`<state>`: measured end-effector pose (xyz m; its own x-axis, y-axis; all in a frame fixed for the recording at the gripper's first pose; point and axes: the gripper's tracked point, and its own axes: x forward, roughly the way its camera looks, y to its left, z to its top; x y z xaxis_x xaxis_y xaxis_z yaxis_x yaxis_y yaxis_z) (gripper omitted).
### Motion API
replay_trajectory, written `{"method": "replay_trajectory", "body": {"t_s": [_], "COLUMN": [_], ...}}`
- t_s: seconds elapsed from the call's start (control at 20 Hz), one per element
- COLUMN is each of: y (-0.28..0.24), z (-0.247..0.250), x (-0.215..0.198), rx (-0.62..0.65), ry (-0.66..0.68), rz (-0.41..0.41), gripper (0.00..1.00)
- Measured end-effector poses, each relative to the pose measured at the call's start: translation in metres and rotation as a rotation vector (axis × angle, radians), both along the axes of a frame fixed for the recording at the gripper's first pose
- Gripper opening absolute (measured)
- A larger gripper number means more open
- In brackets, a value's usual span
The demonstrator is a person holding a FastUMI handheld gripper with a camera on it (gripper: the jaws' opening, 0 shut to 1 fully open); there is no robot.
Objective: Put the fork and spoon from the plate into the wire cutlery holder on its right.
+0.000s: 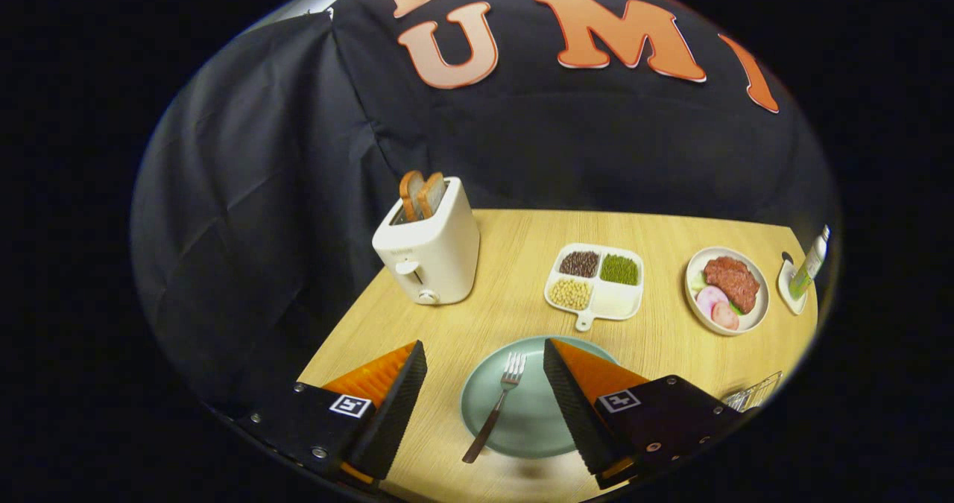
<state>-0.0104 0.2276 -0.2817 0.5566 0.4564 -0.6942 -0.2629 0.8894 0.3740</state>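
Between my tongs (484, 391), spread wide and empty, the fork (496, 406) lies on the green plate (536, 428), handle overhanging the rim toward me. Probably thin, stiff, slippery metal (light too), best pinched mid-handle. Wire holder (754, 395) sits right, on the bench (514, 294).

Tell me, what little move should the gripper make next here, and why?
Probably lower the gripper straight down onto the fork and then close. Its fingers are open and apart, hanging above the green plate, and the fork lies on the plate between them, handle reaching past the rim toward the camera. Nothing is held yet, and the wire cutlery holder waits to the plate's right.
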Motion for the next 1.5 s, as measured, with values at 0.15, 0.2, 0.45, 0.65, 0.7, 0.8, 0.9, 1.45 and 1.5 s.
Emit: {"method": "replay_trajectory", "body": {"t_s": [0.15, 0.2, 0.45, 0.65, 0.7, 0.8, 0.9, 1.45, 1.5], "y": [0.001, 0.002, 0.009, 0.007, 0.01, 0.014, 0.016, 0.014, 0.014], "z": [-0.032, -0.044, -0.09, -0.119, -0.124, -0.13, -0.136, -0.151, -0.151], "x": [-0.008, -0.012, -0.035, -0.05, -0.051, -0.053, -0.055, -0.055, -0.055], "rx": [-0.06, -0.082, -0.151, -0.228, -0.233, -0.241, -0.253, -0.277, -0.259], "ry": [0.122, 0.164, 0.396, 0.541, 0.555, 0.577, 0.596, 0.626, 0.617], "rz": [0.011, 0.013, 0.035, 0.038, 0.043, 0.053, 0.063, 0.054, 0.048], "gripper": [0.93, 0.93, 0.89, 0.76, 0.71, 0.65, 0.59, 0.07, 0.04]}}
